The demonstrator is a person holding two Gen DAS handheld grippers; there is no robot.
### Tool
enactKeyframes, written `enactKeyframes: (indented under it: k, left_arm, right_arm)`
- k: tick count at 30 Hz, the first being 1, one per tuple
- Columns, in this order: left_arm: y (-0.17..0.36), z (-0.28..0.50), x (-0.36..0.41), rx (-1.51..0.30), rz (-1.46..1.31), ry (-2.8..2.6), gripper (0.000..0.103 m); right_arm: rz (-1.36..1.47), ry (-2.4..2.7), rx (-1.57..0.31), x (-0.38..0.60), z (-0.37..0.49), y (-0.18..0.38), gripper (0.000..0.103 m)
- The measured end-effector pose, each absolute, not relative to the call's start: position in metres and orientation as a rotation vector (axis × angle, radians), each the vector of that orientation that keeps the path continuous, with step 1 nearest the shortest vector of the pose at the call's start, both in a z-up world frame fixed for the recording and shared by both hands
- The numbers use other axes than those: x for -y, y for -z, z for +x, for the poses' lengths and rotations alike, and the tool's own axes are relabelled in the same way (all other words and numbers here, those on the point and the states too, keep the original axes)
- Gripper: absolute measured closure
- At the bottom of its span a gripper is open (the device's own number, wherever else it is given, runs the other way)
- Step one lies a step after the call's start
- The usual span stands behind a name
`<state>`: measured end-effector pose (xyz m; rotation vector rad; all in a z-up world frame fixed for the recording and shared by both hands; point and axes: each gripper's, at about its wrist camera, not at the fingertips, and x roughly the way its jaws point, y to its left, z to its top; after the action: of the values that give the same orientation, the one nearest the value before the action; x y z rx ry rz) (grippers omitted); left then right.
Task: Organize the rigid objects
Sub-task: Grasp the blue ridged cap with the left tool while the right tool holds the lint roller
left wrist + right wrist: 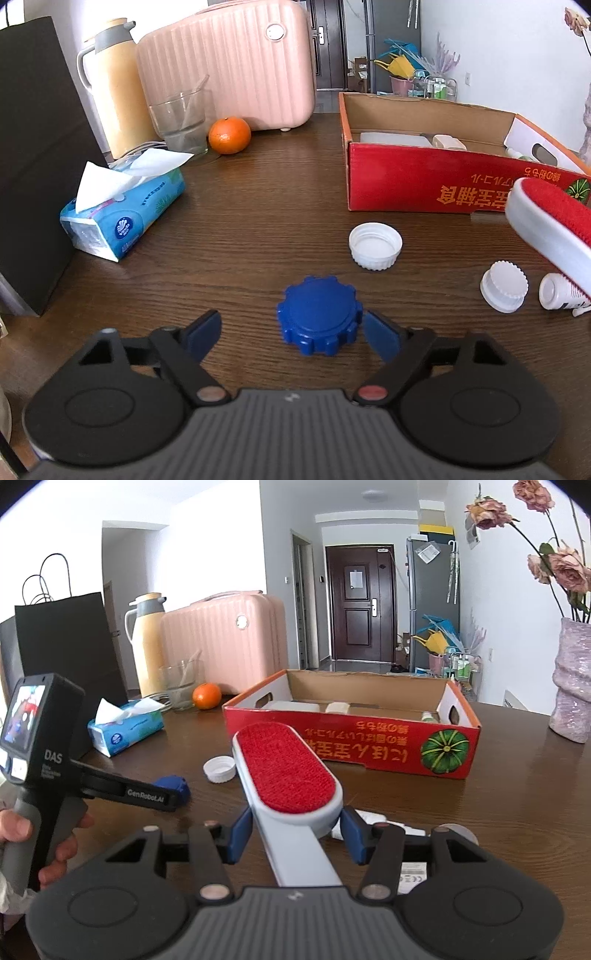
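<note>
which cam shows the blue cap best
The left wrist view: the blue cap sits whole and close on the table, between the open left gripper fingers. The right wrist view shows only a sliver of it behind the left gripper's finger.

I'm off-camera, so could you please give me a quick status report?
Left gripper open around blue cap. Right gripper shut on lint brush. Red box ahead, unobstructed.
</note>
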<state>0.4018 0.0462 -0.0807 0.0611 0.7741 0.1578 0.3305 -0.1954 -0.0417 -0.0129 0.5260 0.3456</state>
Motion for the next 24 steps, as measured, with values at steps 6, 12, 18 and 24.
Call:
enactKeyframes:
  k: [6, 12, 18, 24]
  left_arm:
    - [0.084, 0.405, -0.040, -0.775, 0.082, -0.154, 0.023]
    - [0.087, 0.407, -0.037, -0.777, 0.088, -0.135, 0.038]
    - [0.085, 0.405, -0.032, -0.773, 0.091, -0.102, 0.051]
    - [0.078, 0.400, -0.029, -0.758, 0.084, -0.083, 0.056]
  right_arm:
    - [-0.005, -0.333, -0.520, 0.202, 0.330, 0.041, 0.051]
    - [0.001, -0.325, -0.519, 0.205, 0.329, 0.042, 0.051]
    - [0.009, -0.318, -0.516, 0.209, 0.328, 0.040, 0.051]
    - [0.012, -0.309, -0.509, 0.212, 0.326, 0.036, 0.051]
